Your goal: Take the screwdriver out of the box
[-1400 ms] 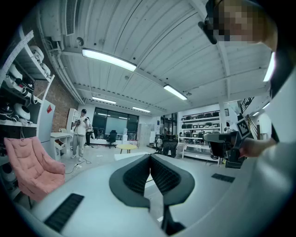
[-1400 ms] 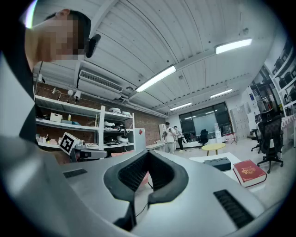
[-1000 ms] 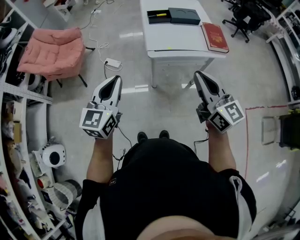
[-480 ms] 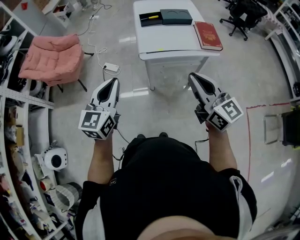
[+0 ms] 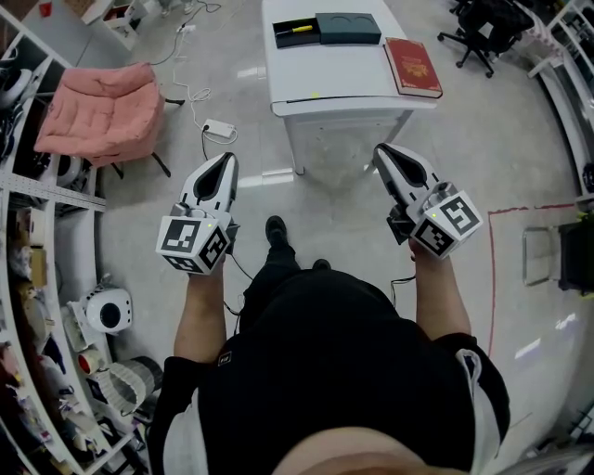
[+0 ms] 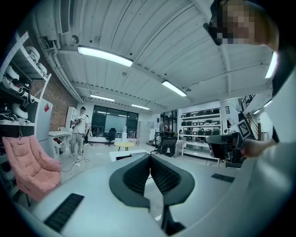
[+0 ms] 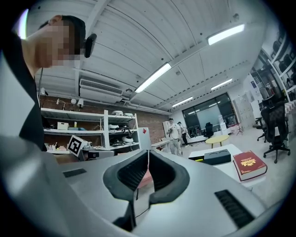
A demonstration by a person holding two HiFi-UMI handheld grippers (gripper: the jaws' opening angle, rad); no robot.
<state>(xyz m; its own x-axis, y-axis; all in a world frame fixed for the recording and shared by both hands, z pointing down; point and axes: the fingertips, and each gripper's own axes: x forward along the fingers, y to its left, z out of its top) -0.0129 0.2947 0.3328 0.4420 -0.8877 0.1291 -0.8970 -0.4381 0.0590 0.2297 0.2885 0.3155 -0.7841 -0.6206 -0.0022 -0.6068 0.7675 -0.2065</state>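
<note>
A white table (image 5: 336,82) bears a black box (image 5: 288,40), dark case (image 5: 348,28) and red book (image 5: 413,67).

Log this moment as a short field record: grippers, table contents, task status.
left gripper: shut, empty, held in the air in front of the body
right gripper: shut, empty, held in the air
table: white, ahead of the person, beyond both grippers
box: black, open, near the table's far edge
screwdriver: yellow handle, lying in the box
other items: dark case beside the box; red book on the table
task status: screwdriver not yet touched
</note>
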